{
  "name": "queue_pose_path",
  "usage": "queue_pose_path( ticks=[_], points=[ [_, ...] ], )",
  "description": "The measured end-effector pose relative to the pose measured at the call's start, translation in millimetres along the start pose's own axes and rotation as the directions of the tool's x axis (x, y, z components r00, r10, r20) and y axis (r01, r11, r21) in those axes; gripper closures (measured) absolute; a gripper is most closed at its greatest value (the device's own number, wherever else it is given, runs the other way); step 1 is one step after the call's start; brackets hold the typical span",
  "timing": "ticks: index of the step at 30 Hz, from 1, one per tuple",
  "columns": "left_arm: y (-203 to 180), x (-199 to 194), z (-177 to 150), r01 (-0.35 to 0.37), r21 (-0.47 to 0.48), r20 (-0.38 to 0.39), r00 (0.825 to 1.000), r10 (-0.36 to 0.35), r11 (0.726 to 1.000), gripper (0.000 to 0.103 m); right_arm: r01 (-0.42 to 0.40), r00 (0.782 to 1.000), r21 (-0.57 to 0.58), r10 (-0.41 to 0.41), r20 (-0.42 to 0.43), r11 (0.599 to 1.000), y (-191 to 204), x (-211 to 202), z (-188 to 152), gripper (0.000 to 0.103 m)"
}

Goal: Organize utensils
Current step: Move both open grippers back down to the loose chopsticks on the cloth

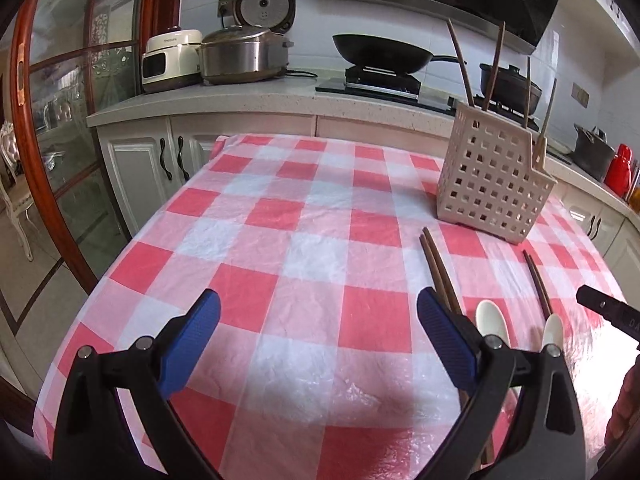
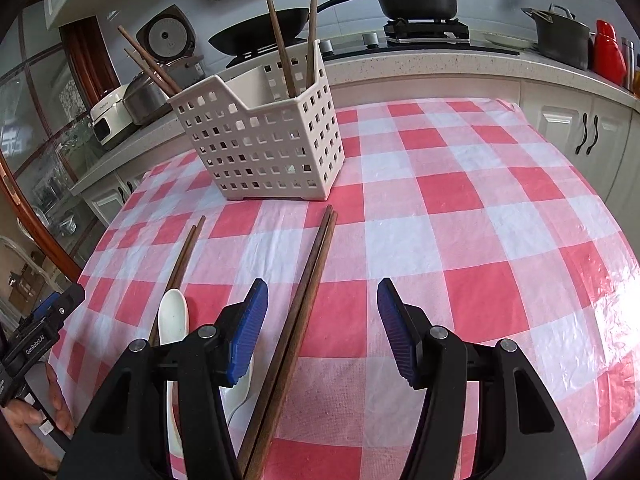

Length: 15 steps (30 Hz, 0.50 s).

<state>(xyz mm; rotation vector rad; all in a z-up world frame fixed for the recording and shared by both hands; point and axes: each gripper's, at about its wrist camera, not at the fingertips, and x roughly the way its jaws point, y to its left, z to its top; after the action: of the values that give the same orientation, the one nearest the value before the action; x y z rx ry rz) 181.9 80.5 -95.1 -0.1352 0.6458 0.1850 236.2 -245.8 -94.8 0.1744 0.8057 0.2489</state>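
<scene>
A white perforated utensil basket (image 2: 264,136) stands on the checked tablecloth and holds several upright brown chopsticks (image 2: 280,36); it also shows in the left wrist view (image 1: 494,182). A pair of brown chopsticks (image 2: 304,280) lies on the cloth between the fingers of my open right gripper (image 2: 322,330). A second pair (image 2: 180,264) and a white spoon (image 2: 173,314) lie left of it. My left gripper (image 1: 318,340) is open and empty over bare cloth, with chopsticks (image 1: 438,268) and two white spoons (image 1: 490,316) to its right.
The red-and-white checked table (image 1: 304,216) stands before a kitchen counter (image 1: 248,104) with rice cookers, a wok, pots and a red bottle (image 2: 608,52). A glass-and-wood door (image 1: 60,120) is at the left. The right gripper's body (image 1: 608,312) shows at the left view's right edge.
</scene>
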Motion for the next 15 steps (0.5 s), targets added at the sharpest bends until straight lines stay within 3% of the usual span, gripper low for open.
queue_pose_path(
  ticks=[15],
  points=[
    [1.1,8.3,-7.0,-0.006,0.015,-0.024,1.000,0.007,1.000,0.008,0.010,0.999,-0.025,-0.012,-0.048,1.000,10.1,13.5,-4.7,0.048]
  ],
)
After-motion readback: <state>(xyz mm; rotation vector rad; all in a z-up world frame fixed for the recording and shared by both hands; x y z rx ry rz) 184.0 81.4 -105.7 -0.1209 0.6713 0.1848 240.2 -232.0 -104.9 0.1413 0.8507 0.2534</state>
